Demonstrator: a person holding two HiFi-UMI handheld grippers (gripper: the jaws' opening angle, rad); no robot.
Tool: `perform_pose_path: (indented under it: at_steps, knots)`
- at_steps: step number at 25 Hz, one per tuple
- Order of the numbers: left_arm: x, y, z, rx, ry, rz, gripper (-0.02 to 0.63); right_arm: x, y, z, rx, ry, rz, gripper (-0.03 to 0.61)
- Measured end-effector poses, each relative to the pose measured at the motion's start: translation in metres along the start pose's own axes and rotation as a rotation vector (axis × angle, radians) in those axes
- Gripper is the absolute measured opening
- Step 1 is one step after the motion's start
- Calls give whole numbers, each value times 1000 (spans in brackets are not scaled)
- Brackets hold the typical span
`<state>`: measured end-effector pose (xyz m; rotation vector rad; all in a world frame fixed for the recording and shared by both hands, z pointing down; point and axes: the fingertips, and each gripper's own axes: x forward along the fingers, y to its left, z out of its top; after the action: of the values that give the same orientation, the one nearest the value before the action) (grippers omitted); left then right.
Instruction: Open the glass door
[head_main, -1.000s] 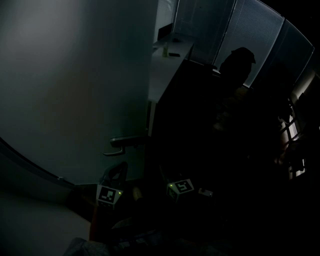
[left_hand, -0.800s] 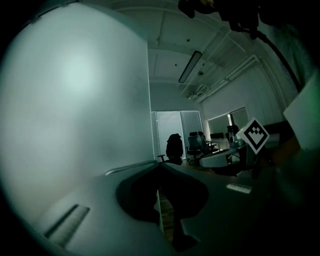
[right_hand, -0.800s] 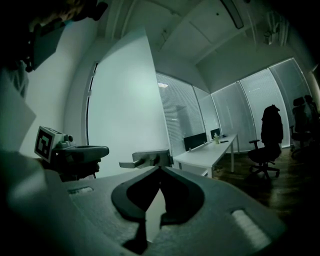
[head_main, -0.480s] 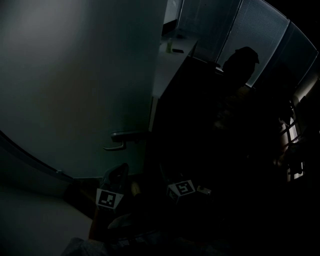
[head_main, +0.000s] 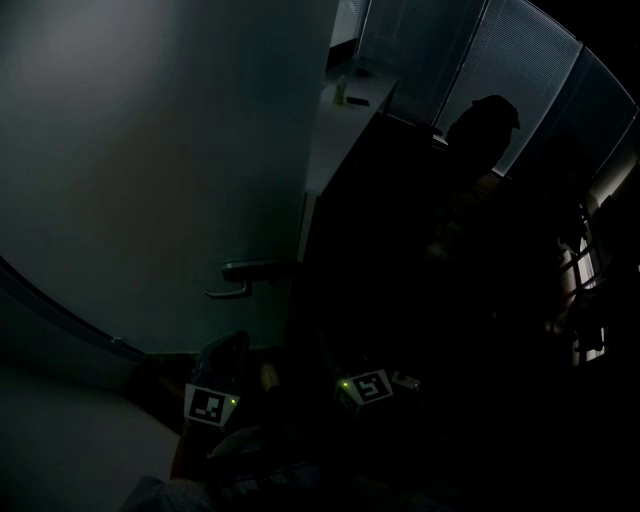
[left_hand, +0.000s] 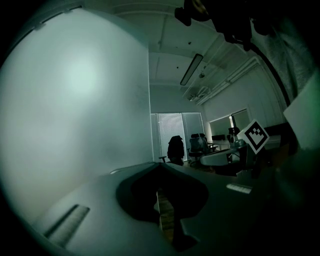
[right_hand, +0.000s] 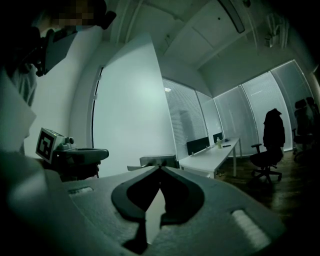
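The frosted glass door (head_main: 150, 170) fills the left of the dark head view. Its lever handle (head_main: 245, 278) sits near the door's right edge. Below the handle are the marker cubes of my left gripper (head_main: 210, 405) and right gripper (head_main: 365, 385), both apart from it. In the left gripper view the left gripper (left_hand: 160, 166) is shut with nothing in it, and the glass door (left_hand: 75, 110) stands close on its left. The right gripper (right_hand: 160, 168) is likewise shut and holds nothing. The door handle (right_hand: 157, 160) shows just beyond its tips.
Past the door's edge lies a dim office with a long white desk (head_main: 335, 130), window blinds (head_main: 520, 70) and a dark office chair (right_hand: 270, 147). A person's dark reflection (head_main: 480, 130) shows in the glazing. More chairs (left_hand: 197, 145) stand far off.
In the head view the door edge has slid slightly right. Both marker cubes sit a little lower in that view. Both grippers stay shut.
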<state>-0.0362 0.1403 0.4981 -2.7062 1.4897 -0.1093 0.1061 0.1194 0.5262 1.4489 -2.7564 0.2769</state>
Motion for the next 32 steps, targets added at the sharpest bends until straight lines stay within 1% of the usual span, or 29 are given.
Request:
perform_pose_path:
  at_steps: [8, 16, 32]
  knots:
    - [-14, 7, -2, -6, 0, 36, 3, -10, 6, 0, -4, -14, 0, 2]
    - [-12, 9, 0, -6, 3, 40, 3, -9, 5, 4, -25, -20, -2, 2]
    - [-11, 12, 4, 9, -15, 45, 3, -2, 12, 4, -27, -10, 16, 2]
